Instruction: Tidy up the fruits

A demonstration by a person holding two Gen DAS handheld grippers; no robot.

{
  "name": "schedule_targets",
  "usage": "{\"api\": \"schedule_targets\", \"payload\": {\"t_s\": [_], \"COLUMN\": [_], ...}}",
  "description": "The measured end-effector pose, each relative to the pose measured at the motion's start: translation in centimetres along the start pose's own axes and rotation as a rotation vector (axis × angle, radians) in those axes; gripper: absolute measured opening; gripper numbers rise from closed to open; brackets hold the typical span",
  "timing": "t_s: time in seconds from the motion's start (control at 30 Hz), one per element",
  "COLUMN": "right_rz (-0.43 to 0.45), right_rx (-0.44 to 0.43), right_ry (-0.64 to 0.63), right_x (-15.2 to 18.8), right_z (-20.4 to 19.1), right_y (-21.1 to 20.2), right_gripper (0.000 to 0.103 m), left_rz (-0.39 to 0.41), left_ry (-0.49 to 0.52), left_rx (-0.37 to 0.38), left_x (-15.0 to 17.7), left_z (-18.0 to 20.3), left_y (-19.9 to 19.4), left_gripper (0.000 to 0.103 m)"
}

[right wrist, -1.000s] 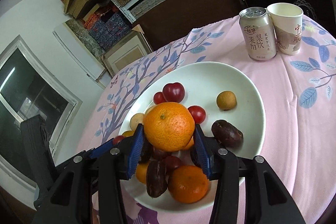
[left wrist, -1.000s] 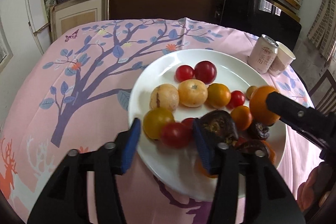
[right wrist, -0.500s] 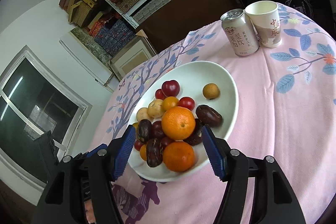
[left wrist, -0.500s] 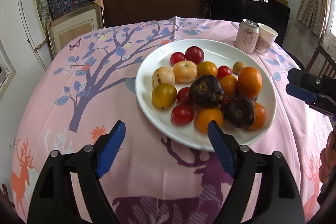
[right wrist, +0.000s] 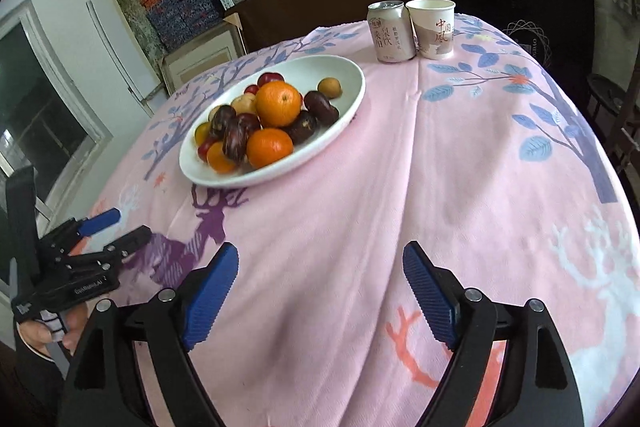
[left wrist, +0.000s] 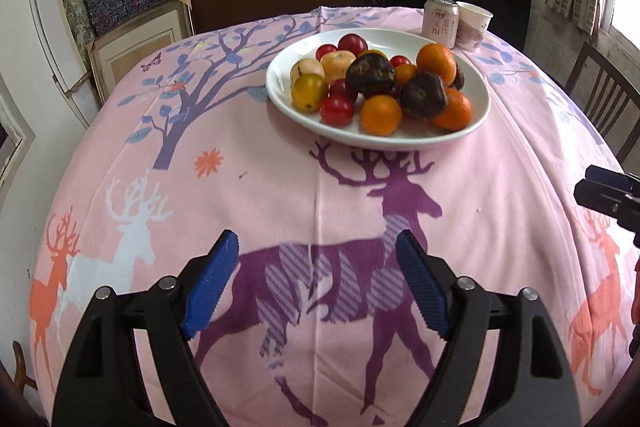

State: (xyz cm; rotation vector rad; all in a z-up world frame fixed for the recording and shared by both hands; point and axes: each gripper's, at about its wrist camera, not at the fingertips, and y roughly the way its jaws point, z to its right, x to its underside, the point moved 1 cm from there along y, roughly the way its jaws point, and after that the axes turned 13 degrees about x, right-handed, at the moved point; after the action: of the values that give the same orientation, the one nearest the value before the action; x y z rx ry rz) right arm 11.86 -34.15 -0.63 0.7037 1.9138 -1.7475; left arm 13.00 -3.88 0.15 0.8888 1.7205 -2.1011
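A white plate [left wrist: 400,143] [right wrist: 352,75] stands on the pink tablecloth, heaped with fruit: oranges, dark brown fruits, red cherry tomatoes and yellow ones. The big orange [right wrist: 278,103] [left wrist: 436,61] rests on top of the heap. My left gripper [left wrist: 316,247] hovers open over the purple deer print, well short of the plate, with nothing between its fingers. My right gripper [right wrist: 320,255] is also back from the plate over bare cloth; its jaws are opening and hold nothing. In the right wrist view the left gripper [right wrist: 116,227] shows at the lower left, held by a hand.
A drink can [left wrist: 440,21] [right wrist: 390,31] and a paper cup [left wrist: 472,25] [right wrist: 434,27] stand close together beyond the plate. A wooden chair [left wrist: 600,99] is at the table's right side. Shelves with boxes line the wall behind.
Both grippers have pulled back from the plate toward the near table edge. The right gripper let go of the big orange, which now lies on the heap. Both jaws stand wider.
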Motion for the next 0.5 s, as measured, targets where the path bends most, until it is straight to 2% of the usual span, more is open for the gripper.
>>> {"api": "schedule_targets", "payload": {"t_s": [0.1, 0.27, 0.5], "right_rz": [0.003, -0.023, -0.055], "right_rx": [0.076, 0.076, 0.07], "right_ry": [-0.074, -0.079, -0.086], "right_x": [2.0, 4.6, 6.1], "right_z": [-1.0, -1.9, -3.0], "right_y": [-0.6, -0.8, -0.6], "right_gripper": [0.086, 0.086, 0.086], "left_rz": [0.001, -0.002, 0.015], "left_ry": [-0.034, -0.069, -0.101], "left_rx": [0.015, 0.023, 0.025], "left_x": [1.7, 3.7, 4.8], "left_z": [-0.3, -0.8, -1.3], "left_y": [-0.8, -1.6, -2.4], "left_gripper": [0.079, 0.079, 0.08]}}
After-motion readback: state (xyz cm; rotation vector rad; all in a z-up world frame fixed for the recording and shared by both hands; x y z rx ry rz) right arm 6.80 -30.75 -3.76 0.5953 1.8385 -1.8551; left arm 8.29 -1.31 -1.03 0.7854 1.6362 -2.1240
